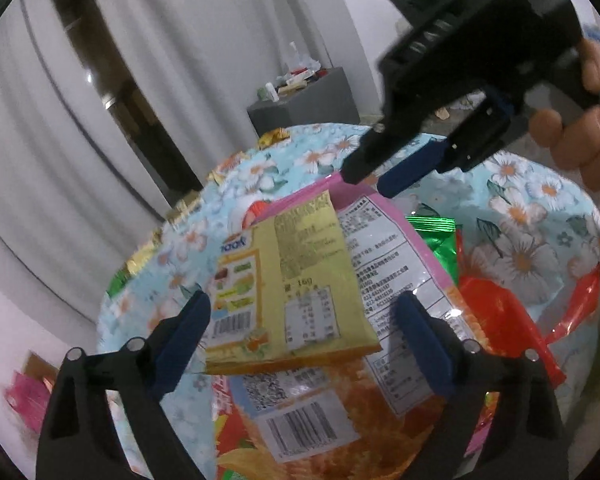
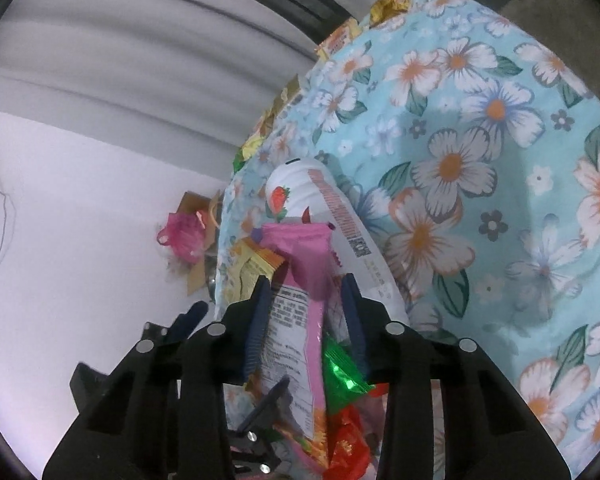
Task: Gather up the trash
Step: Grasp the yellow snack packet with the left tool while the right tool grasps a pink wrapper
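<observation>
Landmark: pink snack bag (image 1: 380, 248), lying flat on the floral cloth (image 1: 532, 216), long axis running from left gripper (image 1: 304, 344) toward right gripper (image 1: 374, 180). Right gripper sits at the bag's far end, jaws narrowly apart astride the pink edge; firm grip cannot be confirmed. Left gripper hovers wide open at the near end, holding nothing, over the yellow packet (image 1: 288, 280) lying atop the bag. Right is better placed to lift.
</observation>
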`<state>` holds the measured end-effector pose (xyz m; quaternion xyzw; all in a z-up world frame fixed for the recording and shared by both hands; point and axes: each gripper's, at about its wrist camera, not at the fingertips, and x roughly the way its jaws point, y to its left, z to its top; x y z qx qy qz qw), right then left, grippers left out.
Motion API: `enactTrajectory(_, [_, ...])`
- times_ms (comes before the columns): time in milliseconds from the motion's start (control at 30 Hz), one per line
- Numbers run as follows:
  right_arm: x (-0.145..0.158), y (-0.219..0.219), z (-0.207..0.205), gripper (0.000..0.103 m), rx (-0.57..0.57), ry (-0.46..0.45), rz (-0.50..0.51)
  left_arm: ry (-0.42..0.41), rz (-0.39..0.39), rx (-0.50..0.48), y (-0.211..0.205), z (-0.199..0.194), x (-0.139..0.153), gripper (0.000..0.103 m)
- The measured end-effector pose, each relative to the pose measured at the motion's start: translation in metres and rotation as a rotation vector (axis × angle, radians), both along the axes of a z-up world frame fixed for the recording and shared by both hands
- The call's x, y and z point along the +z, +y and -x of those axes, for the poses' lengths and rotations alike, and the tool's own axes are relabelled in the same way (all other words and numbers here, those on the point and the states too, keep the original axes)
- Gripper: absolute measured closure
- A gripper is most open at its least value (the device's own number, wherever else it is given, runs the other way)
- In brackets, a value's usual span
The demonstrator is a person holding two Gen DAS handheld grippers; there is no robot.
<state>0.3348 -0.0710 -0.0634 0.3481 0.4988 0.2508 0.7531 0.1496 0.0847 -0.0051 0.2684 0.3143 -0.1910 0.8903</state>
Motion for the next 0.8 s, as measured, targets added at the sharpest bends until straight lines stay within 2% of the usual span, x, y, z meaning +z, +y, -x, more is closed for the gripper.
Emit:
enactTrajectory(200, [0.001,0.001,0.001,0.086,0.024,0.004,-0.007,0.079,0.083,0.011,0.009,-0.014,-0.004,0.037])
enactTrajectory(333, [0.001,0.004,0.001,0.087,0.041,0.010,-0.018,0.106,0.127,0.024,0.014,-0.015,-0.004,0.047])
enactTrajectory(533, [0.001,0.012,-0.004,0.088,0.062,0.008,-0.034,0.106,0.159,0.040,0.023,-0.018,0.000,0.071])
enactTrajectory(600, [0.000,0.016,-0.006,0.094,0.073,0.010,-0.039,0.105,0.171,0.048,0.026,-0.018,0.002,0.081])
enactTrajectory(700, [-0.002,0.020,-0.006,0.099,0.083,0.013,-0.049,0.103,0.192,0.067,0.033,-0.018,0.005,0.088])
enactTrajectory(800, [0.001,0.022,-0.004,0.101,0.089,-0.006,-0.067,0.092,0.212,0.086,0.041,-0.017,0.010,0.093])
